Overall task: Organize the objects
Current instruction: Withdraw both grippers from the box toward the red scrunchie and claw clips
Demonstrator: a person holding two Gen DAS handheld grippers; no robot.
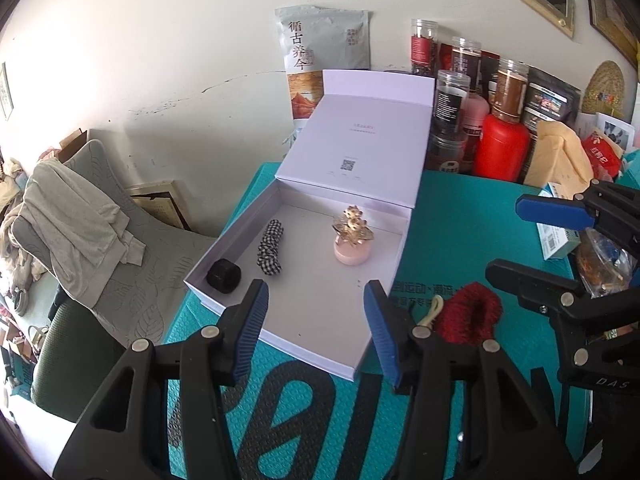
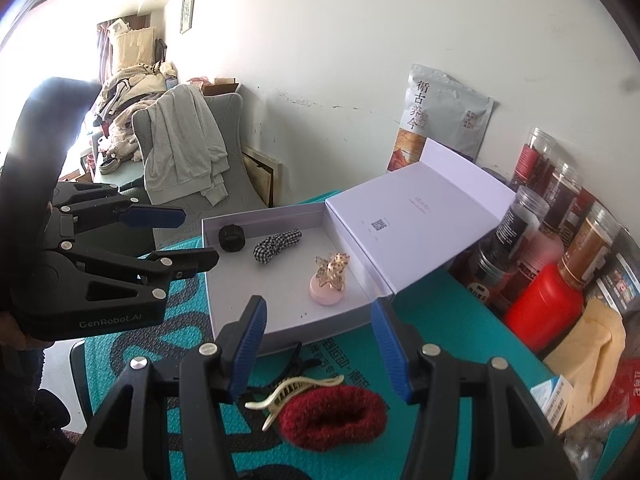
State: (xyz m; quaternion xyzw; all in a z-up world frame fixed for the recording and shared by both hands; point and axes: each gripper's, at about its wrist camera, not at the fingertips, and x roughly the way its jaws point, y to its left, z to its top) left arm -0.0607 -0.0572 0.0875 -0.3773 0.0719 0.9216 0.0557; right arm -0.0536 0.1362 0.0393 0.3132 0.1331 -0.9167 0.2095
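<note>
An open white box [image 1: 224, 240] [image 2: 280, 330] lies on the teal mat, lid leaning back. Inside are a black roll [image 1: 223, 276] [image 2: 231, 238], a checked scrunchie [image 1: 271, 247] [image 2: 277, 245] and a gold clip on a pink round case [image 1: 353, 236] [image 2: 330, 280]. On the mat by the box lie a red fuzzy scrunchie [image 1: 468, 314] [image 2: 333, 416], a cream claw clip [image 2: 288, 394] and a black clip [image 2: 294, 360]. My left gripper [image 1: 316, 320] [image 2: 192, 236] is open and empty over the box's near edge. My right gripper [image 2: 318, 346] [image 1: 516, 236] is open and empty above the clips.
Jars, a red bottle [image 1: 502, 148] [image 2: 542, 312], bags and a tea pouch [image 1: 320, 60] stand along the wall behind the box. A grey chair with a draped garment [image 1: 80, 220] [image 2: 188, 148] stands left of the table. Small cartons [image 2: 556, 398] lie at the right.
</note>
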